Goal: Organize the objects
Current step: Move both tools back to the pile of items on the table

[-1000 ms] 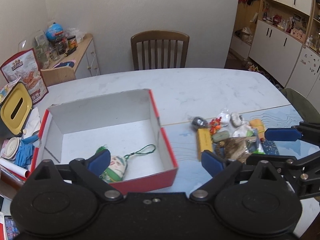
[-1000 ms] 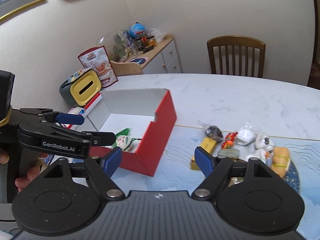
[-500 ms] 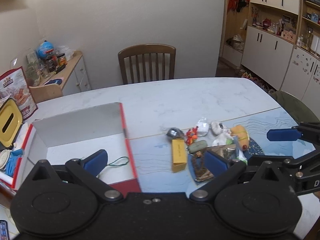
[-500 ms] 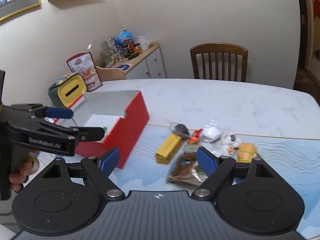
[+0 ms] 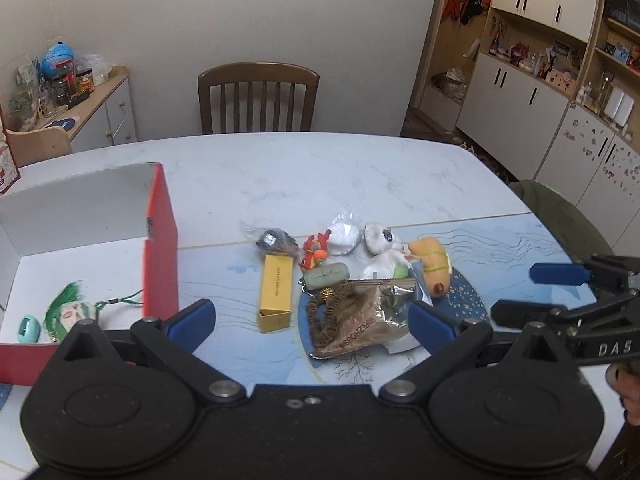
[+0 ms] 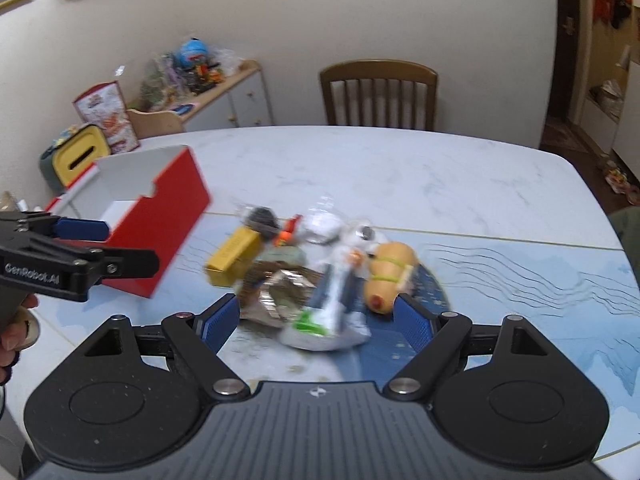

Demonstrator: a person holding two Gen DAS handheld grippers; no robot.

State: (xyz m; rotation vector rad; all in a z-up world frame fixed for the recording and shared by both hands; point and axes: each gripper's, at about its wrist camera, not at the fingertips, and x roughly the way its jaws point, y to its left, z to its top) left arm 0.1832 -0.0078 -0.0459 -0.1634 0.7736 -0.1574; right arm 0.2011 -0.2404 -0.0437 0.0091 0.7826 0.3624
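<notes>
A red box (image 5: 160,248) with a white inside stands at the table's left and holds a green-tasselled charm (image 5: 70,312) and a small teal item (image 5: 29,329). A pile of small objects lies right of it: a yellow box (image 5: 275,294), a brown foil packet (image 5: 360,322), a hot-dog toy (image 5: 434,266), white plush pieces (image 5: 378,236). My left gripper (image 5: 312,322) is open, hovering near the packet's front. My right gripper (image 6: 318,320) is open too, just short of a white pouch (image 6: 332,304) in the same pile (image 6: 304,264).
A wooden chair (image 5: 258,98) stands behind the marble table (image 5: 320,172). A sideboard with jars (image 5: 68,96) is at the far left, a yellow bin (image 6: 76,156) beside the red box (image 6: 168,216). White cabinets (image 5: 540,108) line the right wall.
Both grippers have swung right, from the red box toward the pile of small objects. The box has slid to the left of both views. Both stay open.
</notes>
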